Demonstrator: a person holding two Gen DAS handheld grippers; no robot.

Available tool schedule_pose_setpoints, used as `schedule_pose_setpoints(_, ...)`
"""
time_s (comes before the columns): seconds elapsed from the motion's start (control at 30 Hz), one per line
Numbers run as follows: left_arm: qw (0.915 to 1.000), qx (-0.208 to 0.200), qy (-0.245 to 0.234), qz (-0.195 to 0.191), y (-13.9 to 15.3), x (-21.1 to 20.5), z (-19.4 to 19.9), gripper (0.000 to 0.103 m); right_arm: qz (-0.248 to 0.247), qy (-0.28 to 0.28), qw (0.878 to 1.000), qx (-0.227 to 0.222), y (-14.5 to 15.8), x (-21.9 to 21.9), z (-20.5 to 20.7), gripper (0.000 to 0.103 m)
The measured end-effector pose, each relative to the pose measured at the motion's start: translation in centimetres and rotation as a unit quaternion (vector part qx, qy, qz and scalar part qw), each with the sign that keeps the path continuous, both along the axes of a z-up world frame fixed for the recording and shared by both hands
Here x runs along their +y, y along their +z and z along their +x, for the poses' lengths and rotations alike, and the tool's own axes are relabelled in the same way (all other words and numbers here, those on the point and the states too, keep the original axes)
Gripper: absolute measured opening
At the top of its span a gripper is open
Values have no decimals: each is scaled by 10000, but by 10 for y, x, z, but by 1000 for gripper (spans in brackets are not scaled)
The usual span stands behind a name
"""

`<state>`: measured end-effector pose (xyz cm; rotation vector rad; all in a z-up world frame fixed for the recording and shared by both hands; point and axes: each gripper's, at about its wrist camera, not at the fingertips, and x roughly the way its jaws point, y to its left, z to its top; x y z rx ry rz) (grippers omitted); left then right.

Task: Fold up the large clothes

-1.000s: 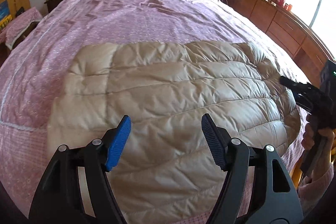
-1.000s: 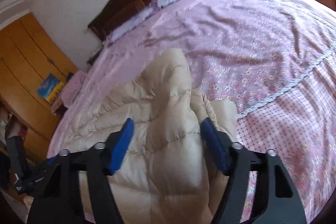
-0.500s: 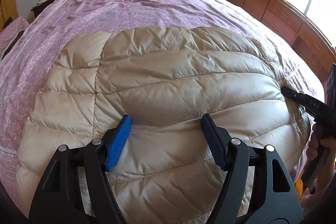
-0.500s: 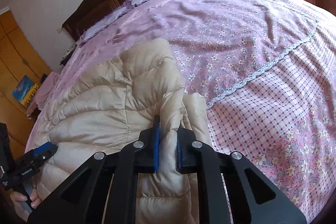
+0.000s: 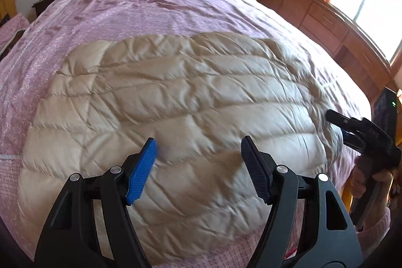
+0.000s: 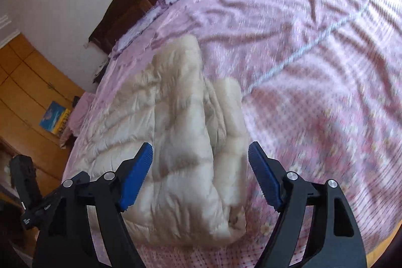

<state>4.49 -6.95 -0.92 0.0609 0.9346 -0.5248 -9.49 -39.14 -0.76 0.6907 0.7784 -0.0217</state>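
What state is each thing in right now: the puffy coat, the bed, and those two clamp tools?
Beige quilted coat: lying folded on the bed, gripped by neither tool.
Bed cover: spread out, slightly wrinkled.
Left gripper: open above the coat, nothing between the pads.
Right gripper: jaws have just been opening; now open, pads off the coat's edge.
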Motion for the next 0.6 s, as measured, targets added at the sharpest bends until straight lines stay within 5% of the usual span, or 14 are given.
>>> schedule_pose_setpoints(0.33,9978,-14,36,667,-25,-18,1,71,687,532,9961,121,-35,16,13,77)
schedule_pose_setpoints(0.6,9973,55,76,729,-30,-18,3,71,1365,620,9883,-279,-32,11,6,42)
